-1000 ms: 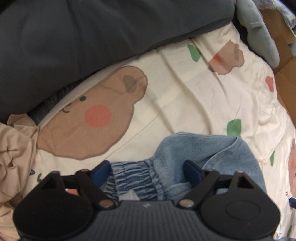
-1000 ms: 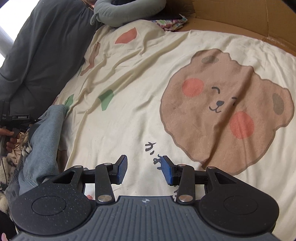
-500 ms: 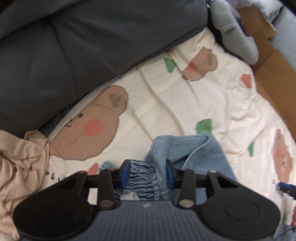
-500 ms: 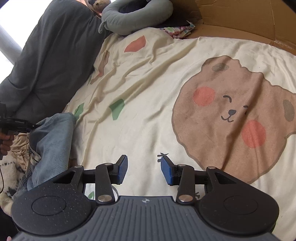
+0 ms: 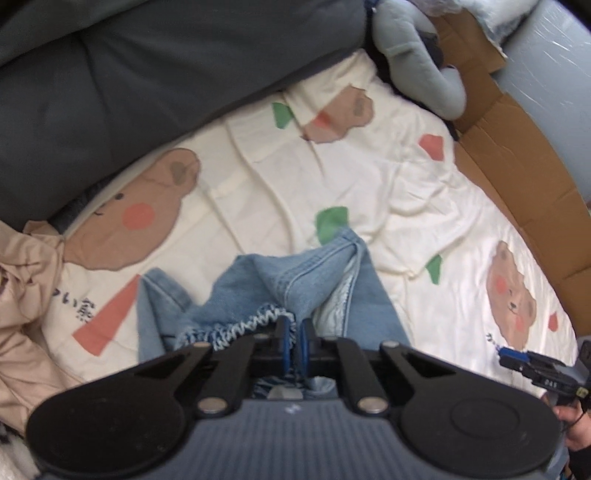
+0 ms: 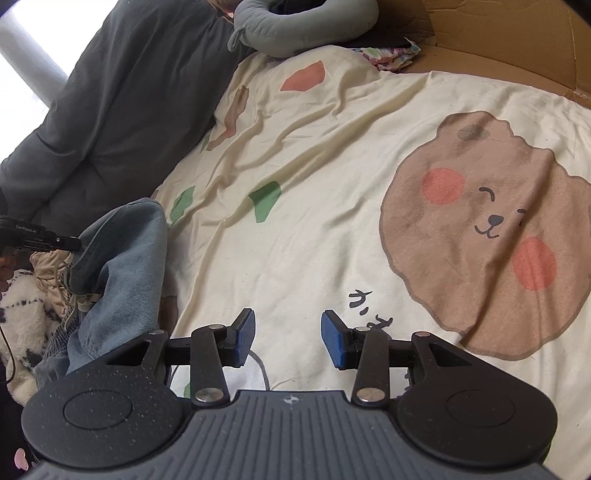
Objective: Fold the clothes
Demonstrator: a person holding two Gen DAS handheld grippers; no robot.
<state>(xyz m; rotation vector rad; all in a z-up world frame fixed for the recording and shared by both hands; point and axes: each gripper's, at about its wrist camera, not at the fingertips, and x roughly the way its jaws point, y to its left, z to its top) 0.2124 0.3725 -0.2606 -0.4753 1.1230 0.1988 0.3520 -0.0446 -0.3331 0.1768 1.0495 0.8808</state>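
A pair of light-blue denim pants with a gathered elastic waistband hangs bunched near the left side of a bed, its waistband pinched between the closed blue pads of the left gripper, legs trailing onto the cream bear-print sheet. To its right, the sheet lies wide and bare apart from wrinkles, where the right gripper hovers with its jaws apart and nothing between them. Three printed bear faces show in the left wrist view. A dark grey duvet borders the sheet's far edge, a grey neck pillow sits at the head, brown cardboard lines the right edge, and crumpled beige clothing lies beside the pants on the left.
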